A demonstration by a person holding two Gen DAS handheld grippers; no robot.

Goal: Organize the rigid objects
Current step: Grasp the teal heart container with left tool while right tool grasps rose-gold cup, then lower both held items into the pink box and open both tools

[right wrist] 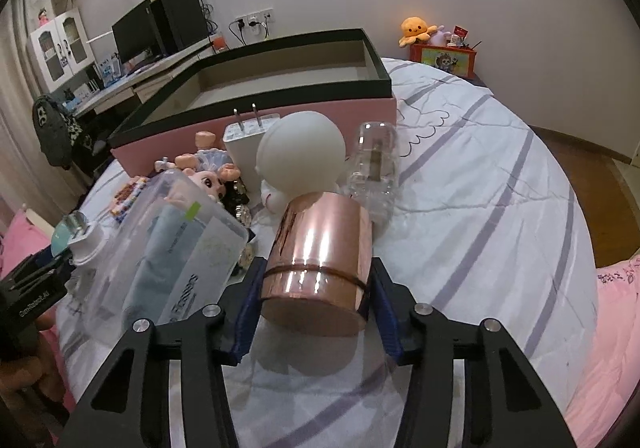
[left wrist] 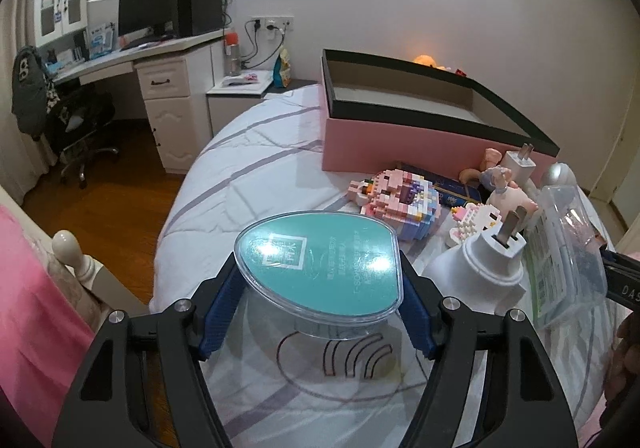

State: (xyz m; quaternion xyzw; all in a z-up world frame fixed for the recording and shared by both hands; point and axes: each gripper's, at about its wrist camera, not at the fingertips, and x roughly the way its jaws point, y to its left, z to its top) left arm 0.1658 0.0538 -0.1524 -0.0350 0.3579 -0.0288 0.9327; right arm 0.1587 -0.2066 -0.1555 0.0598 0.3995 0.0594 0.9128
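Note:
My left gripper [left wrist: 320, 280] is shut on a teal drop-shaped clear-plastic case [left wrist: 320, 264], held above the bed. My right gripper [right wrist: 316, 288] is shut on a shiny copper-coloured cylinder [right wrist: 320, 256], held over the bedsheet. An open pink box with a black rim [left wrist: 400, 136], also in the right wrist view [right wrist: 320, 104], stands on the bed beyond both; its inside looks bare. In front of it lie block figures [left wrist: 400, 200], a white plug adapter [left wrist: 480, 260], a white charger [right wrist: 244, 144], a white round figure [right wrist: 300, 156], a doll [right wrist: 212, 176] and a clear plastic box [right wrist: 172, 244].
The bed has a white quilt with grey stripes [right wrist: 500, 208]. A clear plastic item [right wrist: 376, 164] stands right of the white figure. A desk with monitor [left wrist: 148, 8] and an office chair [left wrist: 76, 120] stand left. A nightstand with an orange plush [right wrist: 416, 30] stands at the back right.

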